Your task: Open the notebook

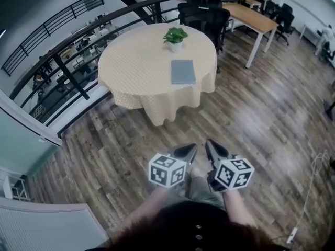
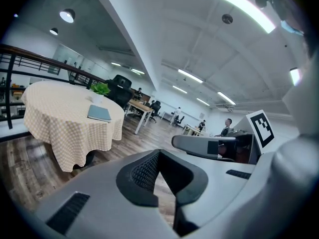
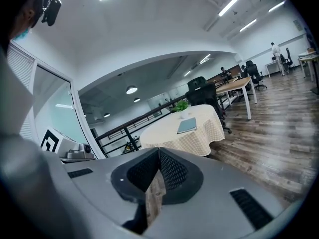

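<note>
A grey-blue notebook [image 1: 182,71] lies closed on a round table [image 1: 133,69] with a cream checked cloth, near its right side. The table stands well ahead of both grippers. My left gripper [image 1: 186,151] and right gripper [image 1: 214,150] are side by side over the wooden floor, both shut and holding nothing. In the left gripper view the notebook [image 2: 99,113] is far off at the left, beyond the touching tips of the left gripper [image 2: 158,153]. The right gripper view shows the notebook [image 3: 187,126] straight ahead past the right gripper [image 3: 159,151].
A small potted plant [image 1: 175,37] stands on the table behind the notebook. Black office chairs [image 1: 205,15] and a wooden desk [image 1: 255,17] are beyond the table. A black railing [image 1: 63,61] runs along the left. A white cable [image 1: 309,192] lies on the floor at right.
</note>
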